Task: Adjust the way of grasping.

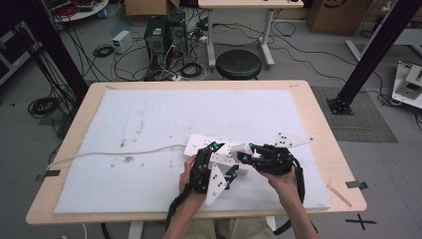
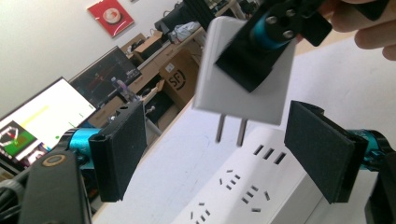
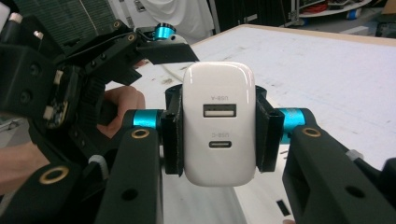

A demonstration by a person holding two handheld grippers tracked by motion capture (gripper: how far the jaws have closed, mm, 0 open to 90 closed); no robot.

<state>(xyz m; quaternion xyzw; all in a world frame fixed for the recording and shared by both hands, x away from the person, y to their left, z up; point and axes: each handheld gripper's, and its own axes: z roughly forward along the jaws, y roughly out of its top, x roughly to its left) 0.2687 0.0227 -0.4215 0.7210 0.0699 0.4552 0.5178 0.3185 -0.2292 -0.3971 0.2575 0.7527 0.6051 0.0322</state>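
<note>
The table (image 1: 318, 149) is a light wooden top, and a white mat (image 1: 149, 149) covers most of it. A white power strip (image 1: 209, 149) lies flat on the mat near the front centre, its cord (image 1: 119, 153) trailing off to the left edge. In the left gripper view the strip's (image 2: 252, 196) sockets face up and none of those in sight holds a plug.

The left claw (image 1: 225, 160) rests over the strip's near side. Its jaws stand spread wide, with nothing pinched between the pads (image 2: 122, 149).

The right claw (image 1: 245, 152) sits just right of it, over the strip's right end. Its jaws are pressed onto the two flanks of a white charger (image 3: 219, 123), which they grip firmly. The charger's face towards the right gripper camera carries two ports, one USB-A above one USB-C; both ports are vacant.

In the left gripper view the charger (image 2: 247, 65) hangs above the strip, tilted, clear of its surface. Its two prongs (image 2: 230, 130) point down towards the sockets and are not seated in any of them.
</note>
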